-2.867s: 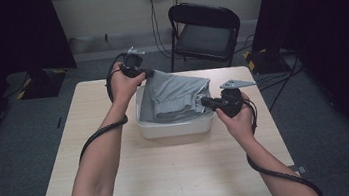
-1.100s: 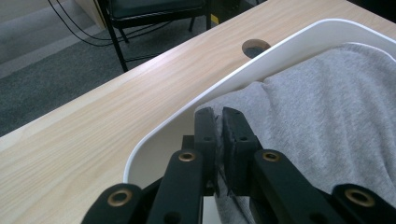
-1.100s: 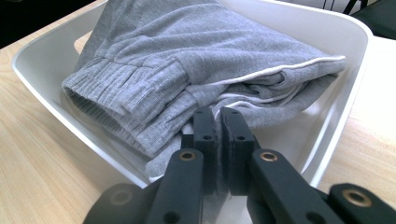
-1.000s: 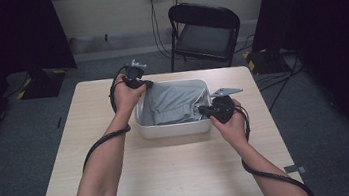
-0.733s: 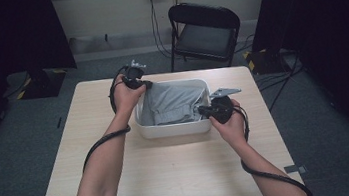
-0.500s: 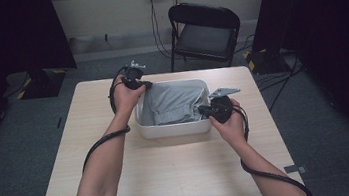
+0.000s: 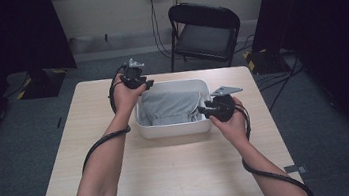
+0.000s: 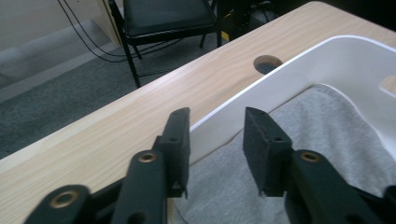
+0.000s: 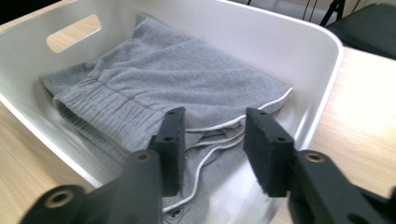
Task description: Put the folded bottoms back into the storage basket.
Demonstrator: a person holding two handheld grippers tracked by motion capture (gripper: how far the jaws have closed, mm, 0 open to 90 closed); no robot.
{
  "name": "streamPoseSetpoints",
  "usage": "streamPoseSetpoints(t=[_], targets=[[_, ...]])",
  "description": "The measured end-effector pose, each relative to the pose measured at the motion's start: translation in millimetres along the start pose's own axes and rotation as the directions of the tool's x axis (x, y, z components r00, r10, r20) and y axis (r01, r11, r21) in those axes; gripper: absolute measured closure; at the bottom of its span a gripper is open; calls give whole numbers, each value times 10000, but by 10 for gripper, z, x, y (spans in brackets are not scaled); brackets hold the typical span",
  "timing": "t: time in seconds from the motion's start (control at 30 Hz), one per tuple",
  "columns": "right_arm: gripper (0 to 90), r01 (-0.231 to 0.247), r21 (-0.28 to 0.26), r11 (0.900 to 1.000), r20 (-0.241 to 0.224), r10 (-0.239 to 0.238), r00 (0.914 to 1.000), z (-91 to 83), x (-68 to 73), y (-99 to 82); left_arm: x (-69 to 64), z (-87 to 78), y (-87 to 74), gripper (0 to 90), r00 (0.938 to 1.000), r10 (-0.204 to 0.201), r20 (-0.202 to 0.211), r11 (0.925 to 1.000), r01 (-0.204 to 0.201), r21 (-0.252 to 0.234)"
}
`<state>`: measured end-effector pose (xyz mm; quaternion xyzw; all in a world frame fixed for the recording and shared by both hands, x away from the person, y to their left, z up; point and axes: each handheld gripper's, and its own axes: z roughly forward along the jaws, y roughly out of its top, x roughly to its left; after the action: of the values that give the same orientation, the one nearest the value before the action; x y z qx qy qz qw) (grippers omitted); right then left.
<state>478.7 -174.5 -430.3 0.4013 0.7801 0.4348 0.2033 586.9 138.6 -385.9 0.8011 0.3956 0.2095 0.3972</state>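
A grey sweat garment (image 7: 171, 106) with white piping lies folded inside a white plastic bin (image 7: 173, 128) at the middle of the wooden table. My left gripper (image 7: 147, 85) sits at the bin's far left corner. Its jaws have just been opening, and the left gripper (image 8: 217, 140) now stands open over the bin's rim (image 8: 289, 70) and the cloth (image 8: 336, 140), pressing on nothing. My right gripper (image 7: 203, 109) is at the bin's near right corner. Those jaws have just been opening too; the right gripper (image 9: 212, 140) hangs open above the garment's edge (image 9: 187, 79), pads off it.
A black folding chair (image 7: 204, 29) stands behind the table (image 7: 172, 179). There is a round cable hole (image 8: 267, 63) in the tabletop just beyond the bin. The bin has a handle slot (image 9: 74, 31) in its far wall. Dark curtains flank the room.
The garment, held up above the bin by both grippers earlier, now lies down inside it. Over the last second both hands have stayed at the bin's corners.
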Motion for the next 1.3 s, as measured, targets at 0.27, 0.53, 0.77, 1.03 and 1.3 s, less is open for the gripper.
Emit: streamPoseSetpoints(t=[0.27,0.53,0.77,1.03,1.3], targets=[[492,8,-242,9997,-84,-10,10000,-74,41,35,-54,-44,-26,482,9987,-351,373,9991,342,230],[405,-151,-361,9992,-92,148,9998,-144,57,16,-123,-127,-75,381,9977,-395,559,9991,385,185],[357,-143,-474,9988,-41,141,9999,-252,106,27,-208,-214,-94,299,9960,-439,776,9989,426,176],[323,-30,-520,9986,-53,27,10000,-335,149,24,-282,-330,-112,255,9952,-350,916,9994,349,17],[291,-35,-526,9986,-60,31,10000,-400,171,4,-325,-446,-177,222,9943,-371,1001,9993,378,-51]])
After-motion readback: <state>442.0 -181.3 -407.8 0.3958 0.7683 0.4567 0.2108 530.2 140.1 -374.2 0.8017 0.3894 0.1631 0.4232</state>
